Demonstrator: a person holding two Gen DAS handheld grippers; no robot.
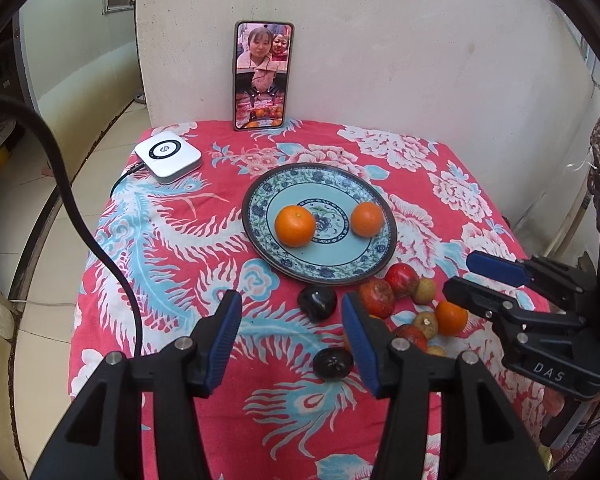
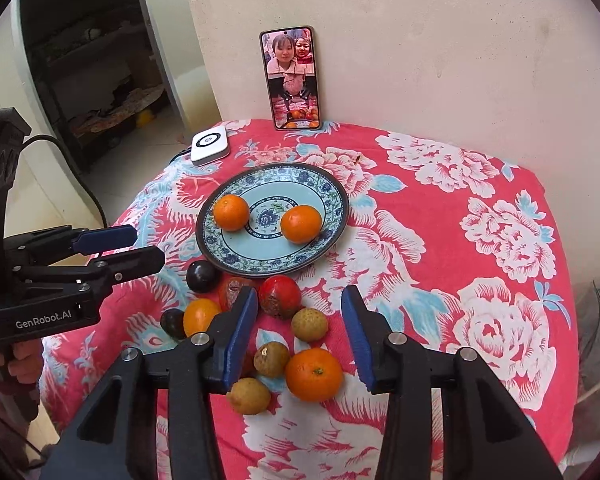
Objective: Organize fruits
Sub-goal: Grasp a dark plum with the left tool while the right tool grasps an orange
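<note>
A blue patterned plate (image 1: 284, 184) (image 2: 332, 196) holds two oranges (image 1: 295, 226) (image 2: 301, 224). In front of it a loose pile lies on the red floral cloth: red fruits (image 2: 279, 295), dark plums (image 1: 317, 303) (image 2: 203, 276), brownish longans (image 2: 309, 324) and more oranges (image 2: 314, 374) (image 1: 451, 317). My left gripper (image 1: 292, 320) is open and empty above the cloth, left of the pile. My right gripper (image 2: 300, 316) is open and empty above the pile; it also shows in the left wrist view (image 1: 464, 276).
A phone (image 1: 263, 75) leans upright on the wall at the back. A white square device (image 1: 168, 156) with a cable sits at the back left corner. The table edges drop off at left and right. A black cable (image 1: 80, 220) hangs at left.
</note>
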